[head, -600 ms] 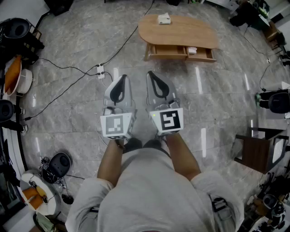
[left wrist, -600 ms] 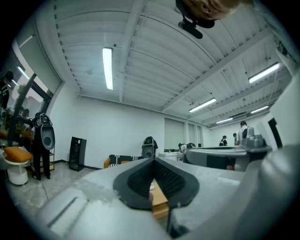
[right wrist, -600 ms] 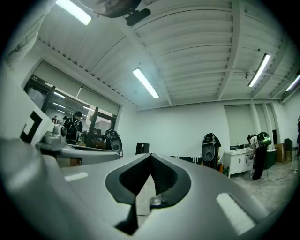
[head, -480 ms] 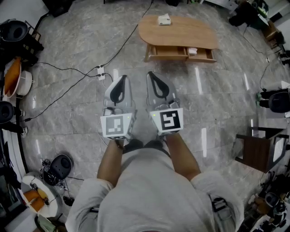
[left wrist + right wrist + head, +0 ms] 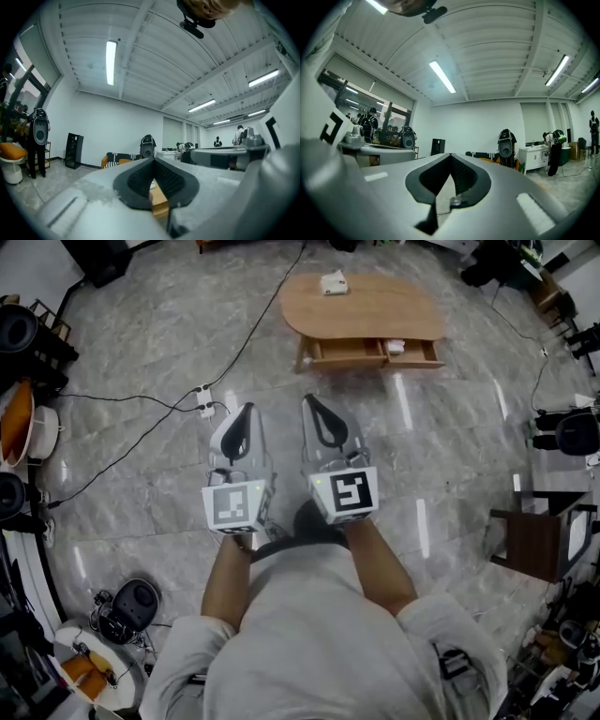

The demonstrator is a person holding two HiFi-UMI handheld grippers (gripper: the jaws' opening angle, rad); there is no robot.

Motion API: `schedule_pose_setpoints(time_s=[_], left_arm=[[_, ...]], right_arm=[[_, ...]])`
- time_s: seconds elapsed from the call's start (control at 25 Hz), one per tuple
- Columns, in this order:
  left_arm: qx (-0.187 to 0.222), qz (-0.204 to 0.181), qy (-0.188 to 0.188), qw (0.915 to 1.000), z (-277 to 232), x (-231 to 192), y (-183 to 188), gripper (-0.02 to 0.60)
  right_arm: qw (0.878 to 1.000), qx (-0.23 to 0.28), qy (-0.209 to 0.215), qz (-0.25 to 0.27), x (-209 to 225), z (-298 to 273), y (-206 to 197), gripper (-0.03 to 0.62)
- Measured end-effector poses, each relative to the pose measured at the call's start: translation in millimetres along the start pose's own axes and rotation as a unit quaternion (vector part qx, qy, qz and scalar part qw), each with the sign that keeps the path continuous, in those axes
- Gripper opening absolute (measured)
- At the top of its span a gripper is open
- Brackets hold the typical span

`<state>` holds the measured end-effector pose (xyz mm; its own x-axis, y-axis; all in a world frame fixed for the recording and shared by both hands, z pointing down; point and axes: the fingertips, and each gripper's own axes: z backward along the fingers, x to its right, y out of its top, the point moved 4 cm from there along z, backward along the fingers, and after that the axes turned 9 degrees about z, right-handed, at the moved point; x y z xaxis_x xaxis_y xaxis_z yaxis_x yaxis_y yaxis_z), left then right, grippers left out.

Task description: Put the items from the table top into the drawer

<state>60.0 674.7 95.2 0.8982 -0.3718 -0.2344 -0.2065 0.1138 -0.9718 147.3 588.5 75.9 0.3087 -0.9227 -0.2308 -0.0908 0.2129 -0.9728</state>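
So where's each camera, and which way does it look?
Head view: on the person's head, looking steeply down at floor and wooden table; shows forearms, left gripper, right gripper.
Left gripper view: on that gripper, looking level along its shut jaws into the room; right gripper at right.
Right gripper view: on that gripper, level along its shut jaws; left gripper at left.
Shared: head and left gripper views both show the wooden table.

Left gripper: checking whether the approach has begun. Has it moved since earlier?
Yes, slightly forward toward the table: the left gripper has drawn level with the floor power strip.
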Motion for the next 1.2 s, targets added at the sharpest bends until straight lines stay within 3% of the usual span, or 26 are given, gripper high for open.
schedule_pose_setpoints(time_s=[0.28, 0.52, 0.68, 1.04, 1.2], left_arm=[[-0.011, 0.012, 0.014, 0.9998, -77.0, -25.1, -9.8, 0.018], [-0.017, 0.005, 0.013, 0.9997, -186.9, -37.5, -5.7, 0.017], [-0.040, 0.006, 0.032, 0.9986, -243.0, -36.3, -9.4, 0.017], [-0.048, 0.007, -0.009, 0.9988, -348.4, -44.0, -12.8, 0.018], [-0.056, 0.009, -0.032, 0.9979, -395.9, -57.4, -22.1, 0.017]], right_arm=[[1.000, -0.001, 0.012, -0.006, 39.1, -67.6, -20.5, 0.006], [1.000, -0.005, 0.020, -0.018, 114.9, -151.9, -40.1, 0.006], [1.000, -0.011, 0.019, -0.018, 161.9, -183.6, -53.3, 0.006], [0.999, -0.005, 0.000, -0.035, 219.8, -260.2, -62.3, 0.006], [0.999, -0.026, -0.015, -0.037, 238.6, -295.3, -81.8, 0.006]])
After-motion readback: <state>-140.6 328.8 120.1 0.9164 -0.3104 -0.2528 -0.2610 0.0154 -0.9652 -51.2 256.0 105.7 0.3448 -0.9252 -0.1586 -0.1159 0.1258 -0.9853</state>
